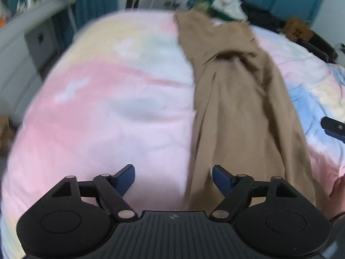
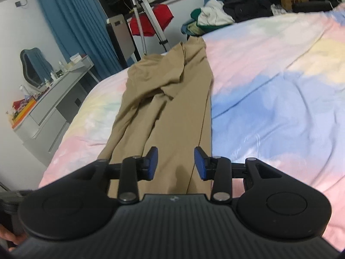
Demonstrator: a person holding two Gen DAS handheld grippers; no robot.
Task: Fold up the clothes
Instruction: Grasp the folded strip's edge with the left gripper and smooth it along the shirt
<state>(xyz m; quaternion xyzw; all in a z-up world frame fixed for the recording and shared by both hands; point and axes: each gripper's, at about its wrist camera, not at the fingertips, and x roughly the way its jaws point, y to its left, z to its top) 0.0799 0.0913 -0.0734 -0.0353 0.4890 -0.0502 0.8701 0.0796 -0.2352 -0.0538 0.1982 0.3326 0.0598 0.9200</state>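
Tan trousers [image 1: 243,99] lie lengthwise on a pastel pink, blue and yellow bed cover [image 1: 120,112], crumpled around the middle. My left gripper [image 1: 173,169] hovers open over the bare cover, just left of the trousers' near end, with nothing between its blue pads. In the right wrist view the trousers [image 2: 168,99] run away from me toward the far bed edge. My right gripper [image 2: 176,151] stands open above their near end, with the cloth below the pads and not pinched. One finger of the right gripper [image 1: 333,127] shows at the right edge of the left wrist view.
A heap of mixed clothes [image 2: 213,17] sits at the far end of the bed. A grey dresser [image 2: 54,105] with small items stands along the left wall. A drying rack [image 2: 146,21] with a red garment and blue curtains [image 2: 71,21] are behind the bed.
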